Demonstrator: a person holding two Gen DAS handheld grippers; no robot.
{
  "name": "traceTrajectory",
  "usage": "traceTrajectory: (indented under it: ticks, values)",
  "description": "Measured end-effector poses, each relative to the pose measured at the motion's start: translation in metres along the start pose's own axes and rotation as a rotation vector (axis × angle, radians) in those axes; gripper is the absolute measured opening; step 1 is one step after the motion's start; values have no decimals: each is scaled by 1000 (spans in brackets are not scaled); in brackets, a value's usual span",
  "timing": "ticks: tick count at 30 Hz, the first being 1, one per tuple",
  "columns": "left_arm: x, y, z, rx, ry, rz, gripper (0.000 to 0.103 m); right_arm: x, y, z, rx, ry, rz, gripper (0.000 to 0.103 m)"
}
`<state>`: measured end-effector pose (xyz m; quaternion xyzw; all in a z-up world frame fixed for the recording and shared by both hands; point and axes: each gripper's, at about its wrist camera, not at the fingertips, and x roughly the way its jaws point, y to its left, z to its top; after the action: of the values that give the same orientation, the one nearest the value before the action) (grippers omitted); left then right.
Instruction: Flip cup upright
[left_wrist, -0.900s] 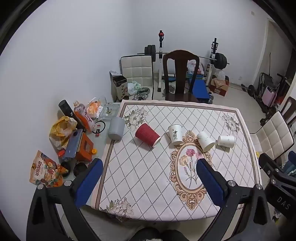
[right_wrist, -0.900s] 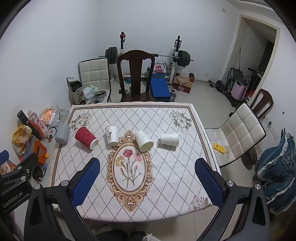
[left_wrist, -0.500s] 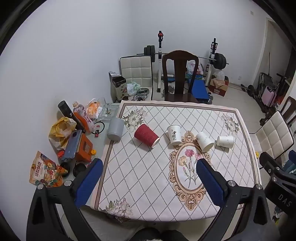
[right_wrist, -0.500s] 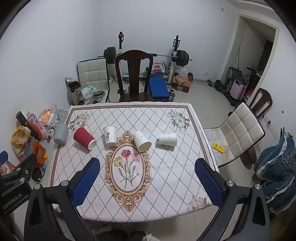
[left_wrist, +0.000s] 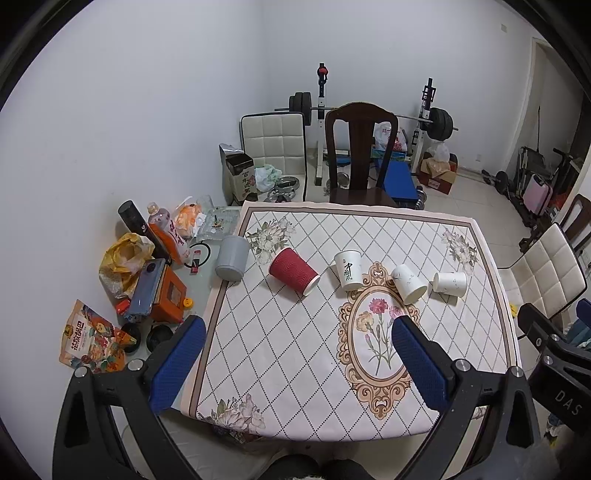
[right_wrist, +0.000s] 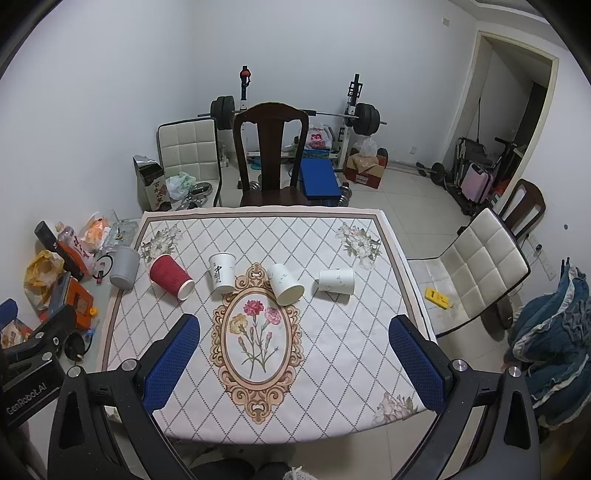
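Observation:
Several cups lie on their sides in a row across the table (left_wrist: 280, 354): a grey cup (left_wrist: 231, 258) at the left edge, a red ribbed cup (left_wrist: 293, 271), a white cup with black writing (left_wrist: 348, 270), and two plain white cups (left_wrist: 408, 284) (left_wrist: 450, 283). The same row shows in the right wrist view: grey (right_wrist: 124, 267), red (right_wrist: 171, 276), written white (right_wrist: 222, 272), plain whites (right_wrist: 284, 284) (right_wrist: 336, 281). My left gripper (left_wrist: 297, 334) and right gripper (right_wrist: 293, 332) are open and empty, high above the table's near side.
A dark wooden chair (left_wrist: 361, 155) stands at the far edge, a white padded chair (right_wrist: 480, 266) at the right. Snack bags, bottles and boxes (left_wrist: 147, 266) clutter the surface left of the cloth. Gym gear lines the back wall.
Both views have shifted slightly; the cups sit a little higher in frame. No cup has moved and both grippers stay open.

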<state>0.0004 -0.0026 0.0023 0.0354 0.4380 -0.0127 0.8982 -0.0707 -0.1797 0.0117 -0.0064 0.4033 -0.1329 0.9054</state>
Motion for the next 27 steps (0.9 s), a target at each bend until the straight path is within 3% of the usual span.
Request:
traceTrajectory:
  ticks: [27]
  values:
    - [-19, -6, 7, -5, -18, -1, 103, -10, 2, 1, 0, -16, 3, 103]
